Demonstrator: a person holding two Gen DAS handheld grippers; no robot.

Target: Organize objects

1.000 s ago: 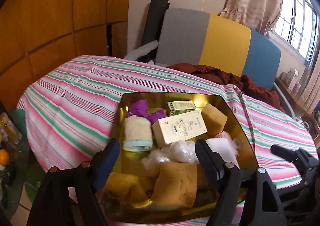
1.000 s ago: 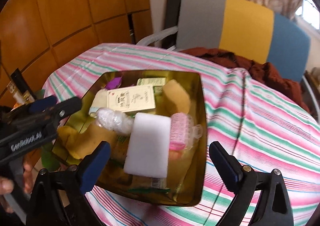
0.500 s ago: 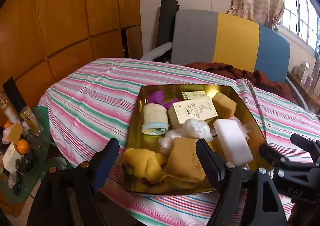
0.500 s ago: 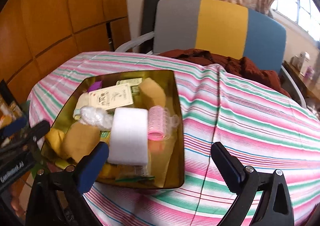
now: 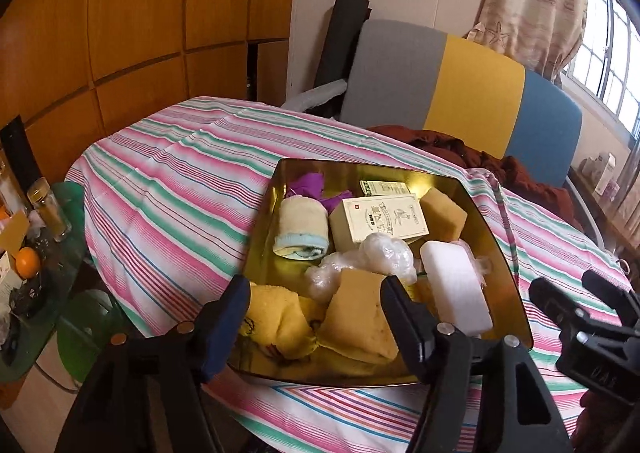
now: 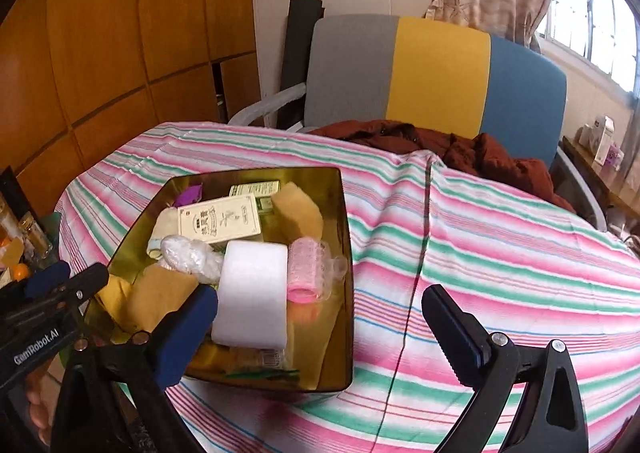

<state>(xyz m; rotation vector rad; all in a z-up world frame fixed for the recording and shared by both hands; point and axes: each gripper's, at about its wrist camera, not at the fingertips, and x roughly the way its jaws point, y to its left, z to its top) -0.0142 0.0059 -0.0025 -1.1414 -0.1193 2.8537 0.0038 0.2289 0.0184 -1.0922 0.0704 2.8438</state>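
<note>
Left wrist view: The left gripper (image 5: 314, 307) hovered over the near edge of the shiny gold rectangular metal tray (image 5: 502, 249), its jaws spread wide and holding nothing. The tray rested on the pink, green and white striped tablecloth (image 5: 168, 189). Inside it lay a rolled cream towel with a blue edge (image 5: 301, 228), a cream printed carton (image 5: 380, 221), a tan sponge block (image 5: 442, 209), a white foam block (image 5: 456, 279), a crumpled clear plastic wrap (image 5: 372, 259), a yellow cloth (image 5: 276, 319) and a larger tan sponge (image 5: 356, 323). The right gripper (image 5: 592, 299) was visible just beside the tray's right side.

Right wrist view: The right gripper (image 6: 320, 311) hung above the tablecloth (image 6: 500, 253) at the tray's (image 6: 347, 253) right wall, jaws spread and empty. A pink mesh hair roller (image 6: 306, 269) lay touching the white foam block (image 6: 254, 293). The left gripper (image 6: 66, 279) showed at the tray's left. A grey, yellow and blue chair back (image 6: 436, 81) stood behind the table.
</note>
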